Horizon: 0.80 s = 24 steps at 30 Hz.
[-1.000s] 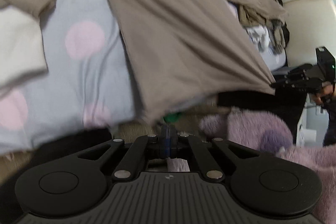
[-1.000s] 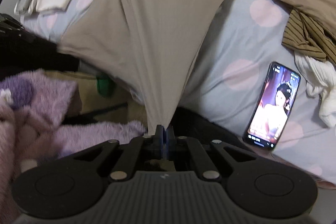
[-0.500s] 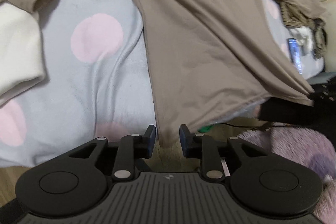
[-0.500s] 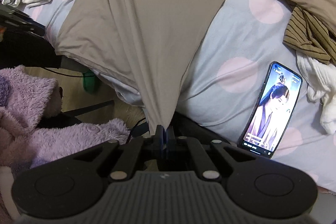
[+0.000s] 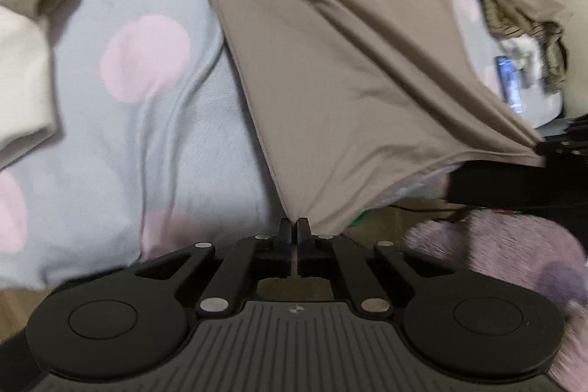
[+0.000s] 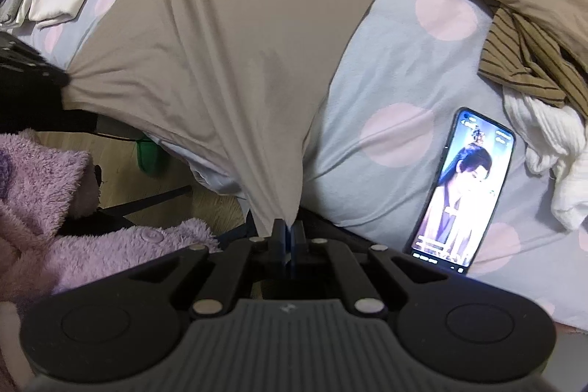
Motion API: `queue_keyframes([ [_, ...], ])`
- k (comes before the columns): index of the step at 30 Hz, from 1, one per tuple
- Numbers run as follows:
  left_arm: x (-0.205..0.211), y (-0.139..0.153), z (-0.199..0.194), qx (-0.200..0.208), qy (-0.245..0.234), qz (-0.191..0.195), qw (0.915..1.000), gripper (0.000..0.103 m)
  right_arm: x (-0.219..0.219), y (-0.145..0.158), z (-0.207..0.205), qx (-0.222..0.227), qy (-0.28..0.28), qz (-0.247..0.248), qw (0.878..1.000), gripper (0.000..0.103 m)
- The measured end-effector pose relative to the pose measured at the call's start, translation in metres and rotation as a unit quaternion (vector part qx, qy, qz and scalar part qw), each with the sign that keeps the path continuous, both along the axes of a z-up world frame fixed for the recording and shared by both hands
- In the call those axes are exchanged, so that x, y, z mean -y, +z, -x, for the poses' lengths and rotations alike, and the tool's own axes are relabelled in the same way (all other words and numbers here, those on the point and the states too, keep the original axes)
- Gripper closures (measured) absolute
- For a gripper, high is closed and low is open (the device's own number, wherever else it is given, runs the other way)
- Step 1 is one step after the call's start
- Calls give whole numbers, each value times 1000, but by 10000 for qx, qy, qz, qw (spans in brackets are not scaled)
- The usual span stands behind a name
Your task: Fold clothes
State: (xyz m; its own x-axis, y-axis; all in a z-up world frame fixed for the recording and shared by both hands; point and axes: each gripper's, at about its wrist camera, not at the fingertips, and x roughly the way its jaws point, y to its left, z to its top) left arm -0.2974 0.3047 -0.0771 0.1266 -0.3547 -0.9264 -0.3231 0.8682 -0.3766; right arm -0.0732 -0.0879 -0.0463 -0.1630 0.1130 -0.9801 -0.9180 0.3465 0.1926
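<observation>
A bed (image 6: pixel 386 68) with a pale blue, pink-dotted cover fills both views. Spread across it lies a taupe long-sleeved shirt (image 5: pixel 330 43), its hem drawn off the near edge. It looks light, soft and stretchy — I judge it will sag and wrinkle, so the two hem corners are the sensible holds. My left hand-held gripper (image 5: pixel 293 226) has just clamped one corner; my right hand-held gripper (image 6: pixel 288 228) is clenched on the other. A lit phone (image 6: pixel 466 186) rests beside the shirt.
</observation>
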Motion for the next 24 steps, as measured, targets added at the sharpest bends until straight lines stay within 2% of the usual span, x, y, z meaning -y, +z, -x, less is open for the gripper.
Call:
queue_keyframes([
  [4,-11,26,12,-148,0,21,9999,103,-4,-2,2,45,82,152,9998,100],
  [6,-13,26,17,-264,-35,-81,9996,103,-7,-12,7,37,199,288,9994,100],
  [11,-12,-1,14,-697,-161,-290,9970,103,-17,-41,20,92,521,672,9963,100],
  [18,-4,-52,1,-1363,-621,-736,9860,103,-26,-53,25,169,754,797,9938,99],
  [21,-8,-66,-4,-1425,-471,-616,9867,102,-26,-49,24,176,748,752,9942,97],
  [24,-16,-67,-4,-1426,-300,-399,9885,101,-25,-43,21,192,714,675,9950,93],
])
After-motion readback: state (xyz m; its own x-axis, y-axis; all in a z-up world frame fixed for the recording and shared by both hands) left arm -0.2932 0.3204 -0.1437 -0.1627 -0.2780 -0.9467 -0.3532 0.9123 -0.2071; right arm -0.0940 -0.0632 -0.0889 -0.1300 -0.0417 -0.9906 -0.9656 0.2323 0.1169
